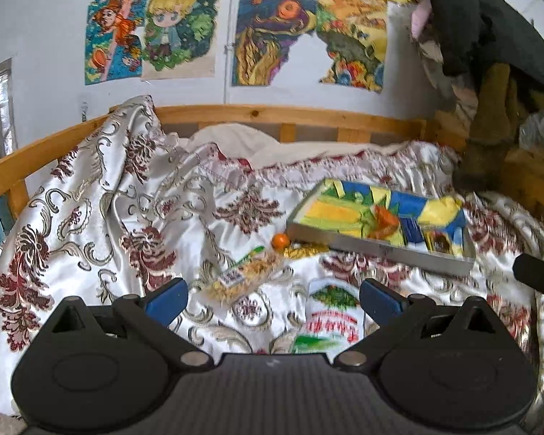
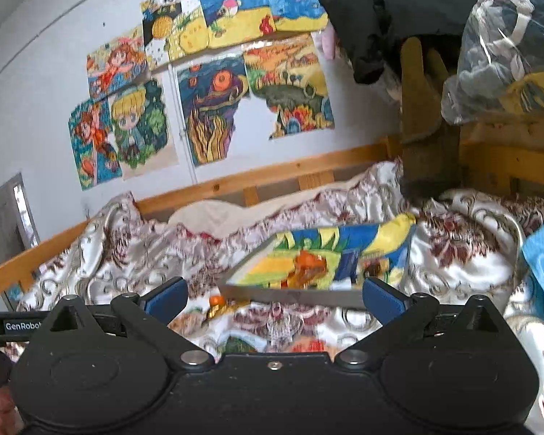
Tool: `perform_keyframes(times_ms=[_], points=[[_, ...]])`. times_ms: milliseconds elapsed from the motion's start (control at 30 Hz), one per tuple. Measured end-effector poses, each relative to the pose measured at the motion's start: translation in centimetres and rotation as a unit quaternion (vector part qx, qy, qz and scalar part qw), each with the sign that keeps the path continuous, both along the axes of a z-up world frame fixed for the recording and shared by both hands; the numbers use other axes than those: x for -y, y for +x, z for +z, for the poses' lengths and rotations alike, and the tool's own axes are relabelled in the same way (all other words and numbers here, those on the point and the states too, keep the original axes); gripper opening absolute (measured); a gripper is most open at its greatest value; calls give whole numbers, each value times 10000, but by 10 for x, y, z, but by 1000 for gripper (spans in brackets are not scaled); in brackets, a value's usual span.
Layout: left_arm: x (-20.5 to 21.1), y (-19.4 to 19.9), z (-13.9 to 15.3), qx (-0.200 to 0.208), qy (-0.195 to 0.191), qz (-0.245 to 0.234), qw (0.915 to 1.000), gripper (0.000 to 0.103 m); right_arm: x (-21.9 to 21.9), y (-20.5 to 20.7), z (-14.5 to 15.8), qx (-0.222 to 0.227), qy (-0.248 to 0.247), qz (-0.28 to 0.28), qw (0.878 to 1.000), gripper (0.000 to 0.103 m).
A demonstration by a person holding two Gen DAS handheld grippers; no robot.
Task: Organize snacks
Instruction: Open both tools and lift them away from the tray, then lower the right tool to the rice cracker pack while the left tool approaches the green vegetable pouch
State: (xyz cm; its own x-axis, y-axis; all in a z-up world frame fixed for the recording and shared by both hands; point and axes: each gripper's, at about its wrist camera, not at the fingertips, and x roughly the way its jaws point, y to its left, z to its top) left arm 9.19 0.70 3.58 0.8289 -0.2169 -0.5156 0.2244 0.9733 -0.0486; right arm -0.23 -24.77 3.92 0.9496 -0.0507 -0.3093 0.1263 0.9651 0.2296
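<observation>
Both grippers, left [image 1: 273, 299] and right [image 2: 275, 296], gape empty; tray [image 1: 377, 250] at two o'clock part-filled; noodle packet [image 1: 241, 279], orange sweet [image 1: 280, 241], white pouch [image 1: 332, 317] remain loose on bedspread [image 1: 90, 217].

Tray [image 1: 380, 250] on bedspread [image 1: 90, 217]; ball [image 1: 280, 241], perhaps candy, left.

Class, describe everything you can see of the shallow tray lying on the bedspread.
The tray is a shallow rectangular box with plain grey side walls, cardboard by the look of it. Its inside is brightly patterned in yellow, blue and green. It lies open, slightly tilted on the rumpled floral bedspread, holding an orange wrapped snack and a dark blue packet. A small orange ball and a gold wrapper lie at its near left corner. Neither gripper touches it.
</observation>
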Motion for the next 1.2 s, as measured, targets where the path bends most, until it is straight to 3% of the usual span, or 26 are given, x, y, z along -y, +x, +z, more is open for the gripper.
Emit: perform_keyframes(times_ms=[267,633,900,1200], points=[[10,-1,-20,-737,296,-398,9960,103,-15,-2,-22,-868,-2,38,9962,102],[8,15,-36,-1418,380,-41,9892,103,-16,13,-38,-1565,-32,-55,9877,102],[8,24,-45,-1791,370,13,9831,103,-13,19,-44,-1769,55,-95,9842,102],[14,27,-49,-1870,476,-23,9812,103,-14,24,-47,-1899,64,-102,9817,102]])
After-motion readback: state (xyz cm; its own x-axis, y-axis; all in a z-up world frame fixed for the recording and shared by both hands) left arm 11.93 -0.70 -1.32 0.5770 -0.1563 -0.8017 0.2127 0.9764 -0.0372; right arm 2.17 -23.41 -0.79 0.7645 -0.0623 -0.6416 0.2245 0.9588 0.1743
